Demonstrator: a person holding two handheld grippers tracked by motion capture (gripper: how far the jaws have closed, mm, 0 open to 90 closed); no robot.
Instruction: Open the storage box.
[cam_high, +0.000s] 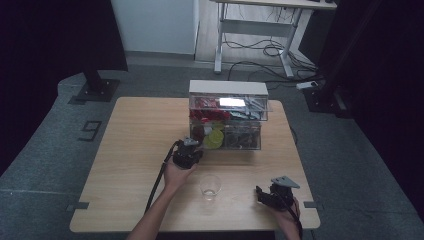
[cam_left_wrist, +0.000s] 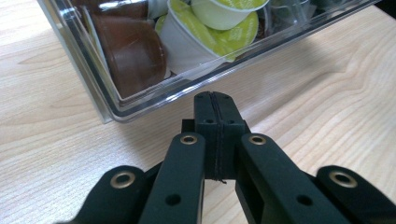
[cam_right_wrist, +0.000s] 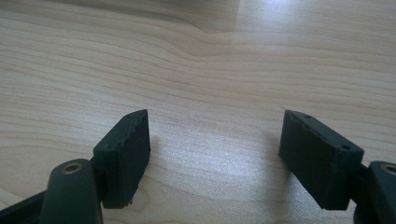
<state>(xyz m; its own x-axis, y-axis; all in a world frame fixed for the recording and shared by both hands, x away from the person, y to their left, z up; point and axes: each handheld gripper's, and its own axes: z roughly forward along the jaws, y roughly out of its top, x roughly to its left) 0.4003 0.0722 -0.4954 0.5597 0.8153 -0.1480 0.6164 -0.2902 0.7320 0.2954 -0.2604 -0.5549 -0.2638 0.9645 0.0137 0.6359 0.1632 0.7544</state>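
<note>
Nearest the tabletop's (cam_high: 130, 150) front edge, toward its right corner, the right hand-held gripper (cam_high: 265, 196) rests low over bare wood. In the right gripper view its jaws stand wide apart with nothing between them.

A little farther in, near the middle of the front half, an empty clear glass (cam_high: 210, 186) stands upright, between the two hands and touching neither.

Beyond the glass, the left hand-held gripper (cam_left_wrist: 215, 105) has its jaws pressed fully together on nothing, the tips just short of the front wall of a clear drawer box (cam_left_wrist: 100, 100).

That drawer box stands at the middle of the far edge. Its lower left compartment holds brown capsules (cam_left_wrist: 133, 51) and green-lidded capsules (cam_left_wrist: 210, 30) lying tilted against each other.
</note>
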